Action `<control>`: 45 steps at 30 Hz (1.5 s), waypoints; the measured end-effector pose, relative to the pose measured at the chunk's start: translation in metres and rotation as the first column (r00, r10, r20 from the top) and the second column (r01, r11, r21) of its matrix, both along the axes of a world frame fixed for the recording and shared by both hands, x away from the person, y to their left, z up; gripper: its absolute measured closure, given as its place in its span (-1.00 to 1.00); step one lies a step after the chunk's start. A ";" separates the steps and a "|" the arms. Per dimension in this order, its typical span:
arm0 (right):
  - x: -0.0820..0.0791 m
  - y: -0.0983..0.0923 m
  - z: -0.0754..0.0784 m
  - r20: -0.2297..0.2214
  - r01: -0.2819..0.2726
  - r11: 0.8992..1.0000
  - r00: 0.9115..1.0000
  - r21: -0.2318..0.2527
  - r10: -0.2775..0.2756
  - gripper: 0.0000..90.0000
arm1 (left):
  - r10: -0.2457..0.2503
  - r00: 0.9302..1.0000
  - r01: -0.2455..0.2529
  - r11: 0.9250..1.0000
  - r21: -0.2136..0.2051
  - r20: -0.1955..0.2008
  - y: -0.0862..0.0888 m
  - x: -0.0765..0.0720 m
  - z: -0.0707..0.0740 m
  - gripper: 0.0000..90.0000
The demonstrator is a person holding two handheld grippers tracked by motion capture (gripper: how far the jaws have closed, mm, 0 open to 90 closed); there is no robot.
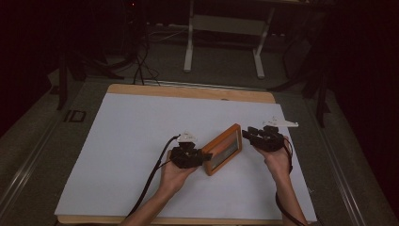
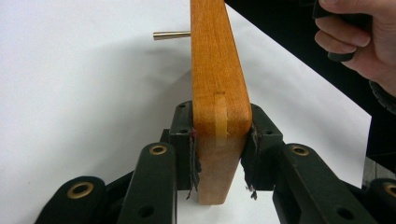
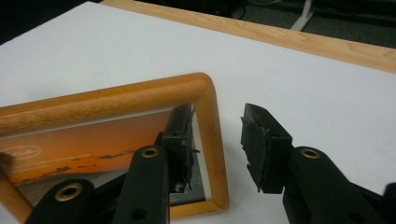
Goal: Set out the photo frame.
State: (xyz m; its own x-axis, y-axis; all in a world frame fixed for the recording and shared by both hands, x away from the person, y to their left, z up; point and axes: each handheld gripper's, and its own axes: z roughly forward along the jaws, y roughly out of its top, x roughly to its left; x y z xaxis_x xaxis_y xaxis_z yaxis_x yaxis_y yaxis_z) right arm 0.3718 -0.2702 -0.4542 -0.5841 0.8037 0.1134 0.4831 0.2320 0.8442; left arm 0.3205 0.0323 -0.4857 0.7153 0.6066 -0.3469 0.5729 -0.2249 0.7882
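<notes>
Two hands work at the near edge of a white-covered table [image 1: 117, 141]: the left gripper [image 1: 188, 157] clamps the end of an orange wooden picture frame [image 1: 225, 148], while the right gripper [image 1: 262, 136], jaws apart, straddles the frame's other end.

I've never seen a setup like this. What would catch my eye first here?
Probably the orange wooden picture frame with a sunset photo, held up on edge near the middle of the white table cover. The left gripper has its black fingers clamped on one end of the frame, while the right gripper stands open astride the other end's rail, not yet closed.
</notes>
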 end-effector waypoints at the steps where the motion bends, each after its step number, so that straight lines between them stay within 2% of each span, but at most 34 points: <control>1: 0.000 0.000 0.000 0.000 0.000 1.000 1.000 0.000 0.000 0.40 | -0.002 1.000 0.002 1.000 0.001 0.004 0.000 0.000 0.000 0.54; 7: -0.002 -0.001 0.003 0.018 -0.024 1.000 1.000 -0.015 0.024 0.41 | -0.013 0.999 0.013 1.000 0.010 0.032 0.001 0.001 0.004 0.54; 15: -0.004 0.003 0.008 0.040 -0.059 0.998 0.997 -0.015 0.060 0.44 | -0.031 0.996 0.030 1.000 0.008 0.085 0.008 0.004 0.019 0.54; 21: -0.004 0.012 0.012 0.059 -0.105 0.994 0.993 -0.023 0.106 0.32 | -0.047 0.993 0.047 0.999 0.006 0.108 0.015 0.014 0.036 0.54; 25: -0.004 0.021 0.014 0.064 -0.144 0.989 0.987 -0.029 0.146 0.25 | -0.065 0.989 0.062 0.998 0.024 0.133 0.017 0.019 0.047 0.54; 26: -0.004 0.025 0.015 0.070 -0.170 0.985 0.983 -0.032 0.172 0.21 | -0.073 0.987 0.069 0.997 0.032 0.145 0.017 0.021 0.052 0.54; 27: -0.004 0.025 0.015 0.070 -0.170 0.985 0.983 -0.032 0.172 0.21 | -0.073 0.987 0.069 0.997 0.032 0.145 0.017 0.021 0.052 0.54; 28: -0.004 0.029 0.016 0.086 -0.193 0.981 0.977 -0.037 0.195 0.18 | -0.075 0.987 0.072 0.997 0.030 0.142 0.018 0.022 0.055 0.54; 29: -0.004 0.029 0.016 0.086 -0.193 0.981 0.977 -0.037 0.195 0.18 | -0.078 0.987 0.074 0.997 0.029 0.141 0.018 0.024 0.057 0.54; 30: -0.004 0.032 0.017 0.097 -0.216 0.976 0.971 -0.039 0.219 0.16 | -0.084 0.986 0.081 0.996 0.029 0.146 0.019 0.026 0.061 0.54; 31: -0.004 0.032 0.017 0.097 -0.216 0.976 0.971 -0.039 0.219 0.16 | -0.084 0.986 0.081 0.996 0.029 0.146 0.019 0.026 0.061 0.54; 32: -0.005 0.035 0.019 0.112 -0.244 0.969 0.963 -0.035 0.246 0.10 | -0.091 0.985 0.087 0.996 0.033 0.148 0.019 0.027 0.064 0.54; 33: -0.005 0.035 0.019 0.112 -0.244 0.969 0.963 -0.035 0.246 0.10 | -0.098 0.984 0.093 0.995 0.037 0.152 0.019 0.028 0.066 0.54; 34: -0.004 0.038 0.020 0.120 -0.276 0.961 0.954 -0.023 0.276 0.04 | -0.105 0.982 0.100 0.994 0.043 0.154 0.019 0.029 0.068 0.54; 35: -0.004 0.038 0.020 0.120 -0.276 0.961 0.954 -0.023 0.276 0.04 | -0.109 0.982 0.103 0.994 0.049 0.155 0.019 0.030 0.069 0.54; 36: -0.003 0.040 0.021 0.119 -0.297 0.955 0.948 -0.016 0.296 0.00 | -0.113 0.981 0.106 0.993 0.053 0.155 0.018 0.030 0.070 0.54; 37: -0.003 0.040 0.021 0.119 -0.297 0.955 0.948 -0.016 0.296 0.00 | -0.118 0.980 0.110 0.992 0.058 0.159 0.018 0.029 0.070 0.54; 38: -0.001 0.041 0.019 0.110 -0.319 0.948 0.941 -0.014 0.319 -0.04 | -0.129 0.977 0.119 0.990 0.070 0.168 0.016 0.028 0.071 0.54; 40: -0.001 0.042 0.019 0.109 -0.327 0.945 0.939 -0.015 0.326 -0.05 | -0.138 0.975 0.126 0.989 0.078 0.175 0.015 0.028 0.072 0.54; 42: -0.001 0.045 0.017 0.109 -0.355 0.934 0.928 -0.027 0.356 -0.10 | -0.151 0.972 0.137 0.987 0.089 0.179 0.014 0.028 0.074 0.54; 43: -0.001 0.045 0.017 0.109 -0.355 0.934 0.928 -0.027 0.356 -0.10 | -0.154 0.972 0.139 0.986 0.094 0.179 0.013 0.028 0.075 0.54; 44: -0.002 0.047 0.017 0.116 -0.376 0.926 0.919 -0.032 0.377 -0.13 | -0.171 0.968 0.152 0.982 0.110 0.185 0.011 0.028 0.077 0.54; 45: -0.002 0.047 0.017 0.116 -0.376 0.926 0.919 -0.032 0.377 -0.13 | -0.171 0.968 0.152 0.982 0.110 0.185 0.011 0.028 0.077 0.54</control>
State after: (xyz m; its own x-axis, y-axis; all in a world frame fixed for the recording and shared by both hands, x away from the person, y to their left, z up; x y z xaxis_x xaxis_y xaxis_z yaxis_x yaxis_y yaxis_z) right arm 0.3699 -0.2229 -0.4369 -0.8524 0.5226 0.0194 0.2562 0.3850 0.8866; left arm 0.3488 0.0428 -0.4085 0.8542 0.5009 -0.1392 0.3618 -0.3805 0.8511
